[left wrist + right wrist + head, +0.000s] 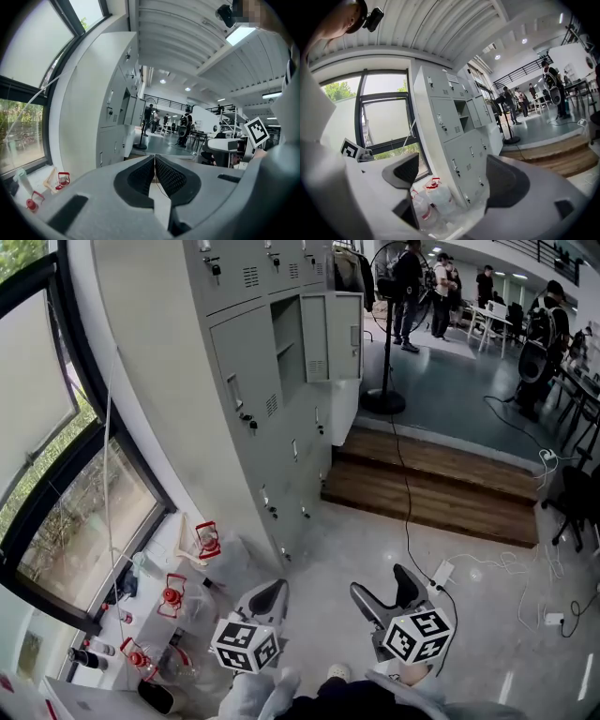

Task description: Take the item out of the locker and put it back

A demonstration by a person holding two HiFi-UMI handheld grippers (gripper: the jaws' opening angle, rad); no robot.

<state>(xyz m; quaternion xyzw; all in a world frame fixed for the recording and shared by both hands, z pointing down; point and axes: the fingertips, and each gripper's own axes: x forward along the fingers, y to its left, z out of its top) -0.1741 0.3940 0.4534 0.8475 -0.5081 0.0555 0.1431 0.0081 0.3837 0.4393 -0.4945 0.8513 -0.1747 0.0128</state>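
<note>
Locker compartment [287, 338] stands open in the upper middle of the head view. It is part of a grey locker bank [234, 381], and its door [335, 336] is swung out to the right. What sits inside is too small to tell. In the right gripper view the compartment [462, 115] sits near frame centre with a shelf across it.

Both grippers are low in the head view, well apart from the lockers. The left gripper [272, 589] is at bottom centre-left. In its own view the left gripper [154, 158] has its jaws closed, dark pads meeting at the tips, nothing between them. The right gripper [386, 587] is at bottom centre-right. In its own view the right gripper [454, 168] has its jaws spread wide and holds nothing. Through the gap only jugs and the foot of the lockers show.

Clear water jugs [172, 598] with red handles stand on the floor at lower left, between the window [84, 521] and the lockers. A wooden step [441, 488] lies at centre right. A standing fan [382, 401] is above it, just right of the open door. Cables [473, 566] trail across the floor at right. People [410, 282] stand at the top of the frame.
</note>
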